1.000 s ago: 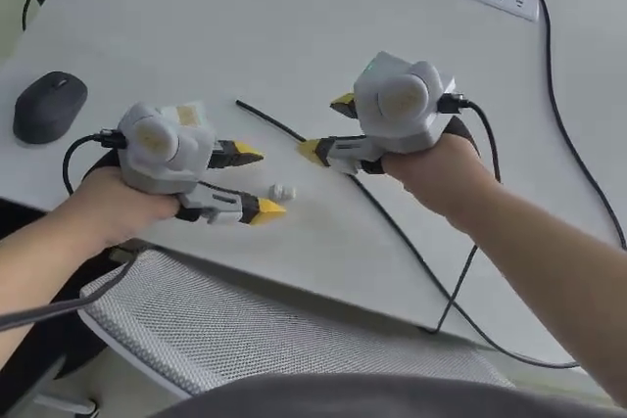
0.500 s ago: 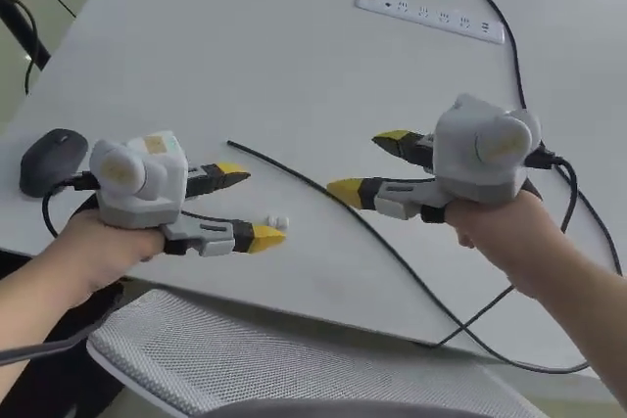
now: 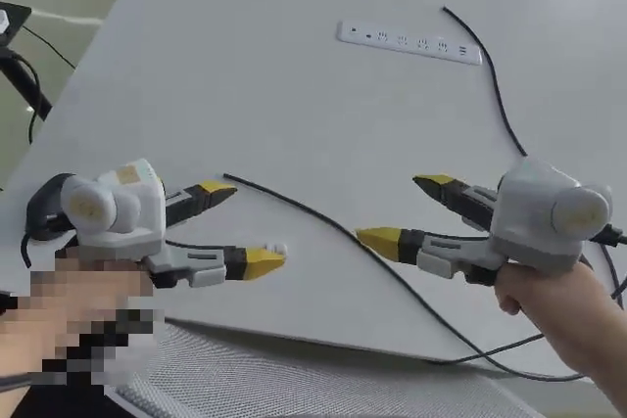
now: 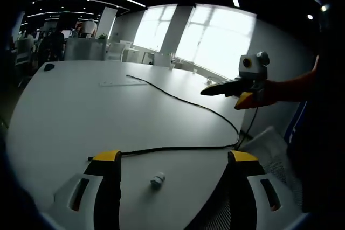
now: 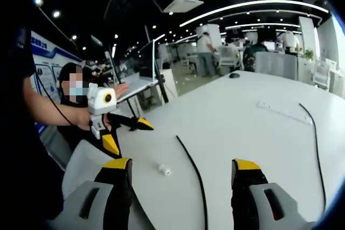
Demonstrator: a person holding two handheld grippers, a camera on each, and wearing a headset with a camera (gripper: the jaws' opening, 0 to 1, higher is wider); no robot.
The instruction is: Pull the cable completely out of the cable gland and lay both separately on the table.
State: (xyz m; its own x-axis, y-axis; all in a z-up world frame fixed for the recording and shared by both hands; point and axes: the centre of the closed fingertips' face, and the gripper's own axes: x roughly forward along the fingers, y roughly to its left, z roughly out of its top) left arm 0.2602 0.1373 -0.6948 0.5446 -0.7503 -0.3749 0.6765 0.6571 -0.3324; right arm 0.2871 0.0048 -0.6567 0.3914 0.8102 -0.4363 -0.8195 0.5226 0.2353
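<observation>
The right gripper [image 3: 404, 210] is drawing off toward 3 o'clock, jaws wide and empty; the left gripper [image 3: 245, 224] is gaping empty too. The cable gland [image 3: 278, 250] is lying on the table [image 3: 294, 85] at 5 o'clock from the cable [image 3: 313, 212] end, apart from it, so the task is looking finished.

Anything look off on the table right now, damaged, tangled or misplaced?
Nothing stands out. The cable lies loose on the table, the cable gland sits apart from it near the front edge; left tool and right tool are open.
</observation>
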